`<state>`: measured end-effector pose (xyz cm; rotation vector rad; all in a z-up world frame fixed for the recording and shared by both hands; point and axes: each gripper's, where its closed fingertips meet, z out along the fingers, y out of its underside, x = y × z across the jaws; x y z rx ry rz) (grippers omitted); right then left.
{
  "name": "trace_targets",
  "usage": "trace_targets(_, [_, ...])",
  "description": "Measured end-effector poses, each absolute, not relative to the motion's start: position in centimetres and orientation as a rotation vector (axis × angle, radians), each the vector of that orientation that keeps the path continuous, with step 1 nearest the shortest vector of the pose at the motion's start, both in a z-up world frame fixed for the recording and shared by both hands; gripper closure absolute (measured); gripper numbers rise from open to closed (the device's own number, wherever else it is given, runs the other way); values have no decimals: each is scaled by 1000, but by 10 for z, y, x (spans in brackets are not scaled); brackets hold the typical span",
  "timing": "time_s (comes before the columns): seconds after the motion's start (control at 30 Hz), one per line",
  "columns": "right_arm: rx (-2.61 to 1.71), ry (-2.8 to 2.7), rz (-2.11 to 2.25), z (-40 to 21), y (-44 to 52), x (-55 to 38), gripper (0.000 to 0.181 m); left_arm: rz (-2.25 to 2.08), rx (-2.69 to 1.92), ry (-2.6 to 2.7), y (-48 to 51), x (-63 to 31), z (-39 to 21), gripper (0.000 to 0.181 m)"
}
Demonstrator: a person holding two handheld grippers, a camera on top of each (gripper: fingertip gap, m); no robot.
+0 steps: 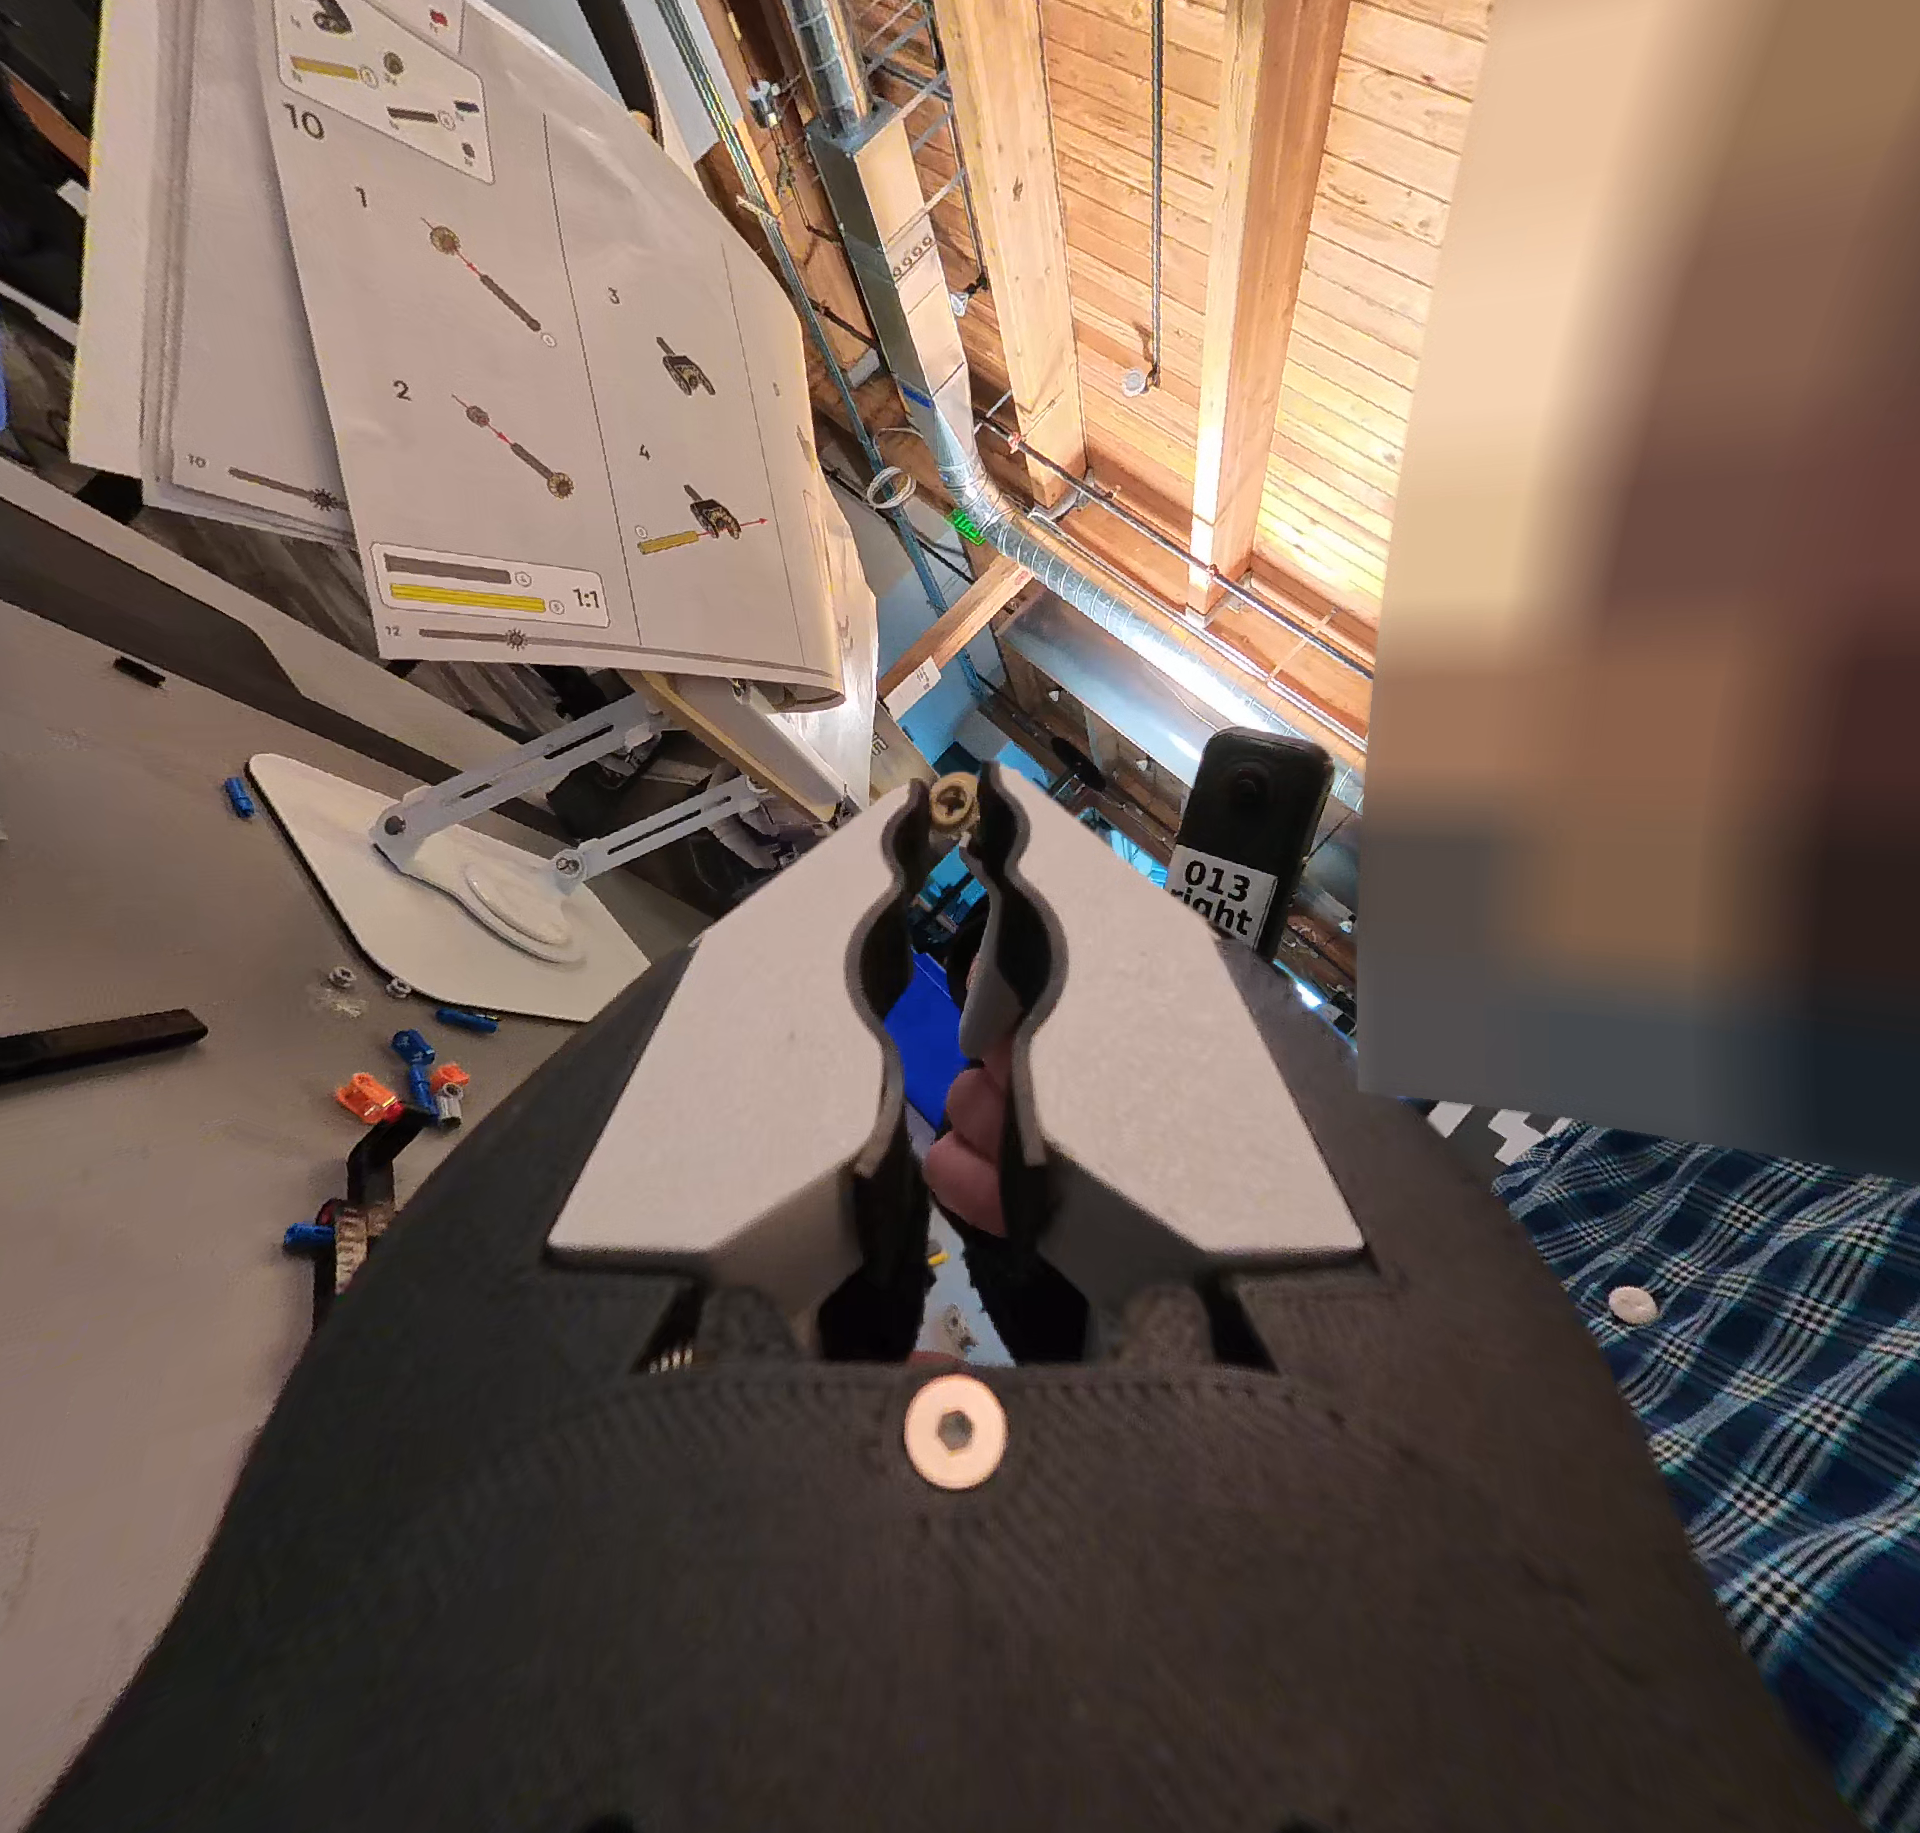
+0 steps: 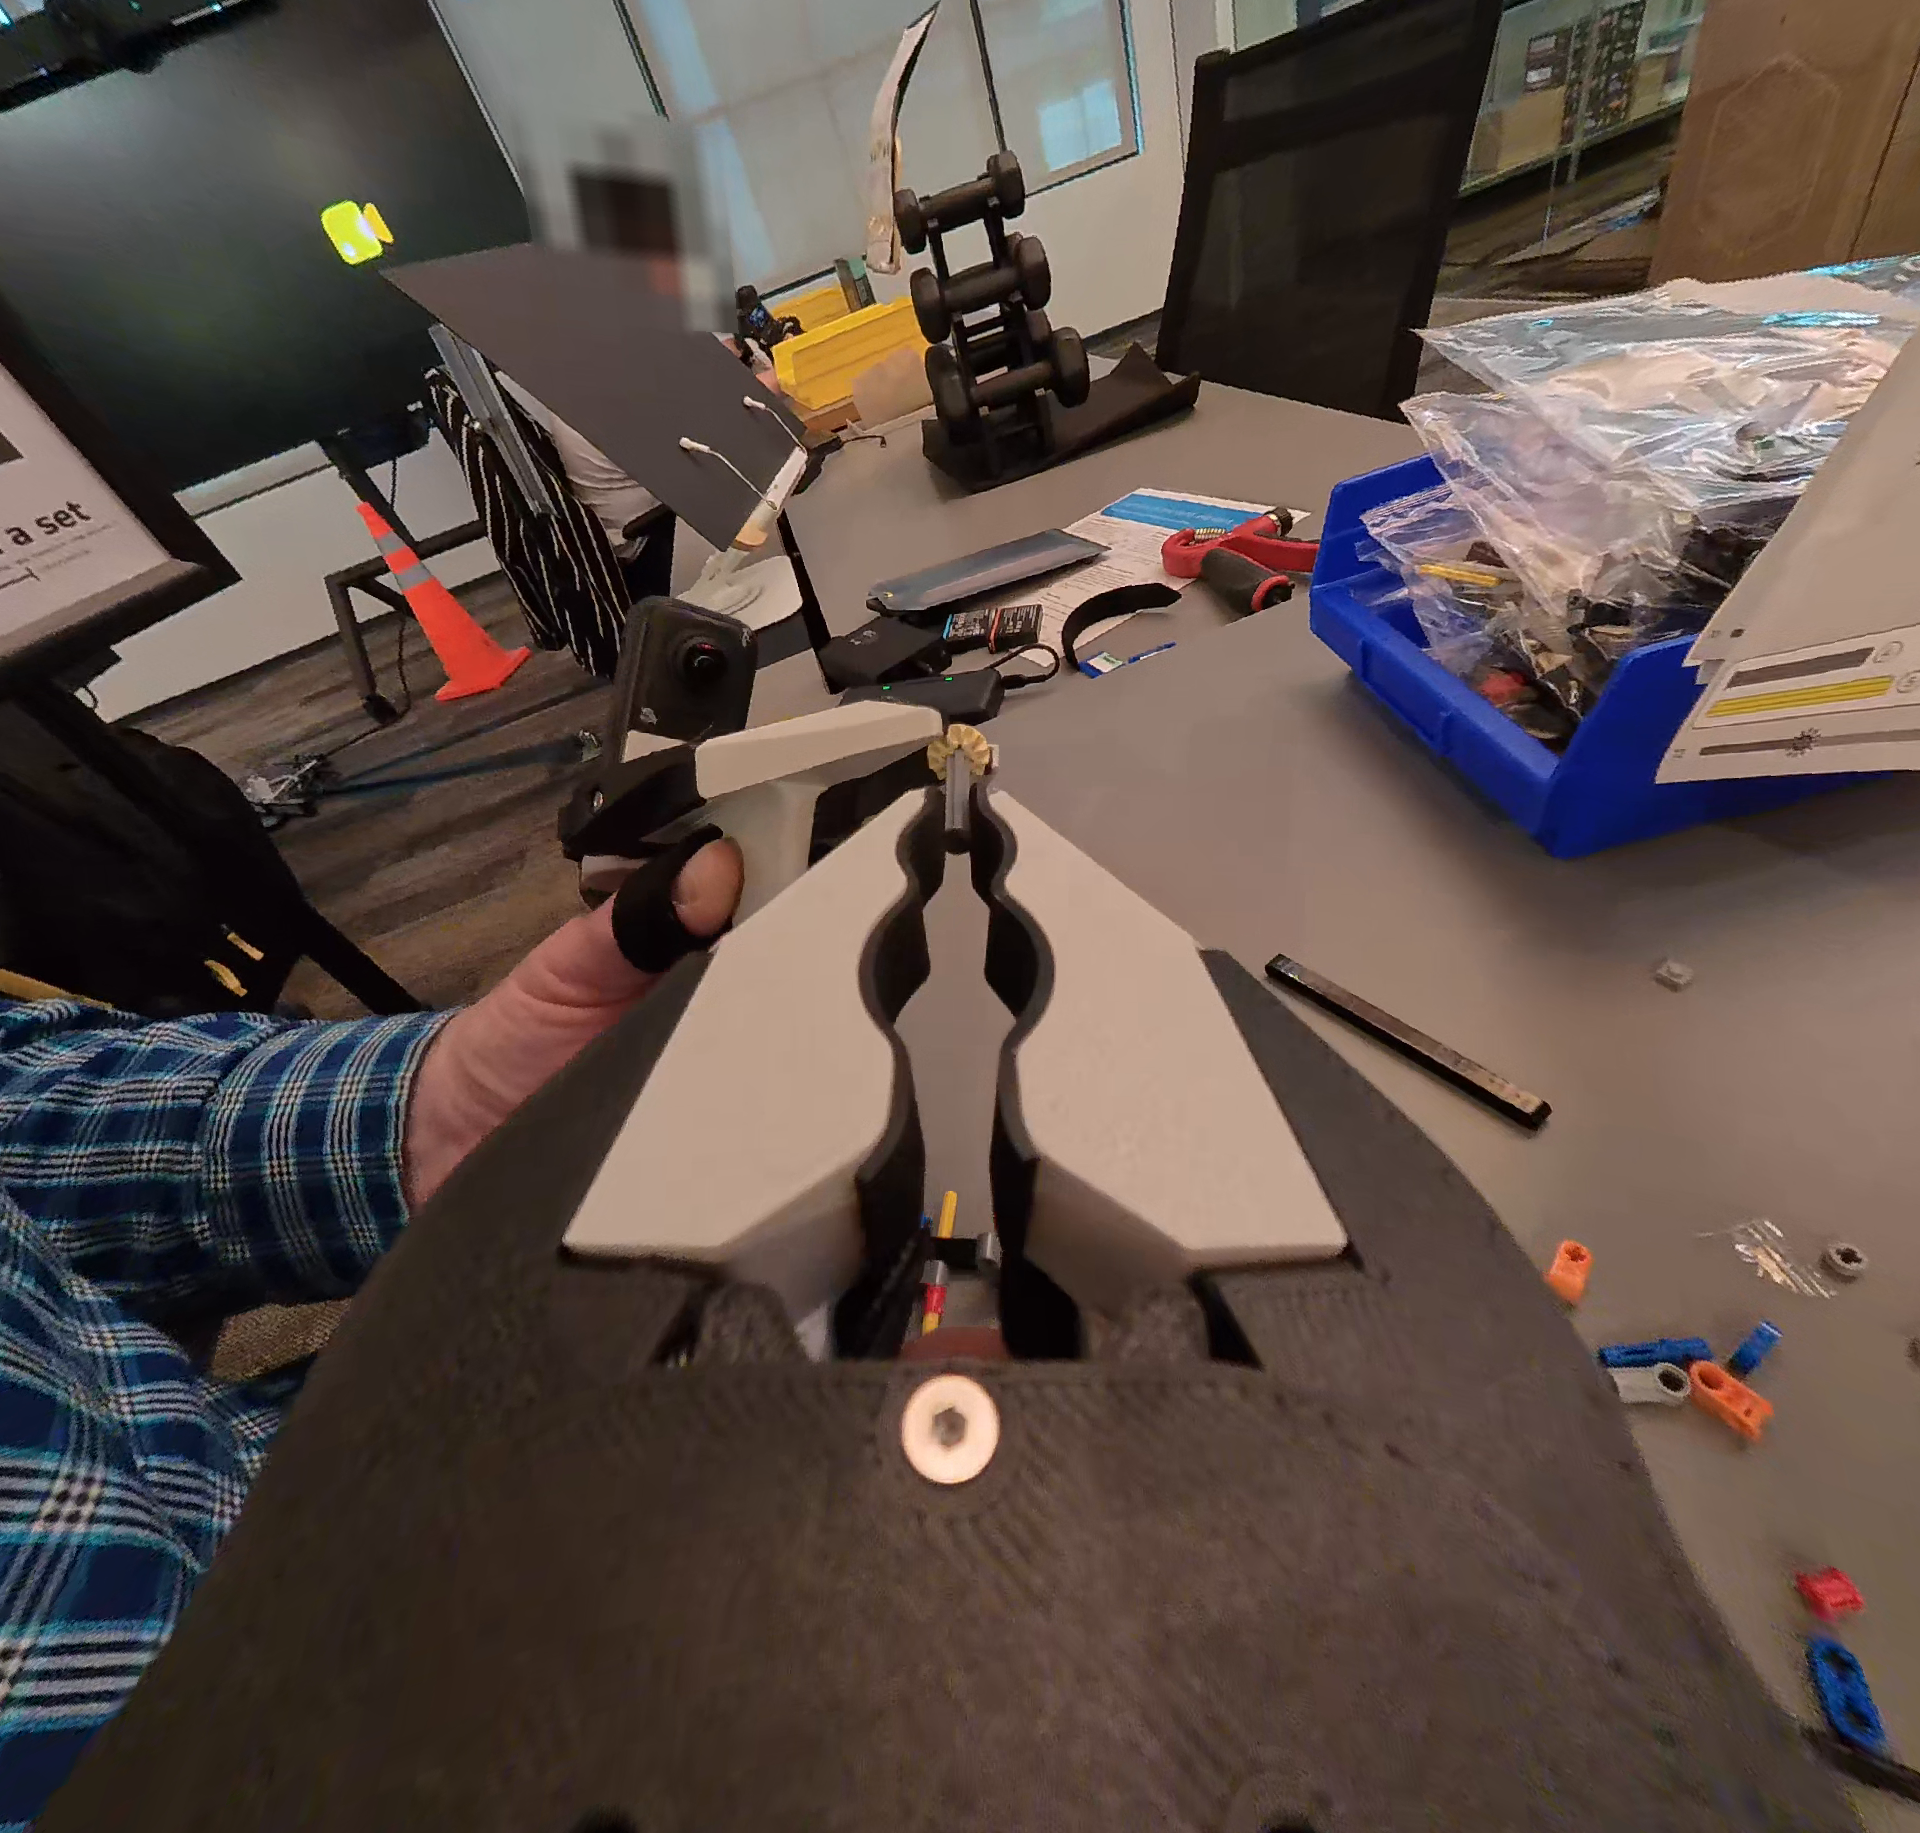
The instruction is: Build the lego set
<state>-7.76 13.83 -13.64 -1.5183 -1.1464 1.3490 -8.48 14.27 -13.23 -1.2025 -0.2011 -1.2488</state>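
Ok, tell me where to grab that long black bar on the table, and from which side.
Grip the black bar at its middle, from straight above, jaws across its narrow width. It lies flat on the grey table, long and thin, nothing close beside it; a mid-length pinch should keep it level.

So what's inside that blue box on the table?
The blue bin holds clear plastic bags of small dark, yellow and red pieces. An instruction sheet covers its right side, hiding the rest.

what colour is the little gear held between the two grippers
Tan, a pale beige gear; the right wrist view shows it best.
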Motion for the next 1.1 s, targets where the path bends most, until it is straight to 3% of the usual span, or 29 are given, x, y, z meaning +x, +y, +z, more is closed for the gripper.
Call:
trace_targets(0.03, [-1521, -1141, 1348, -137, 138, -78, 179, -1237, -1207, -202, 143, -85, -133, 174])
trace_targets(1.1, [-1636, -1069, 1407, -159, 133, -92, 179, -943, -1364, -198, 139, -99, -156, 176])
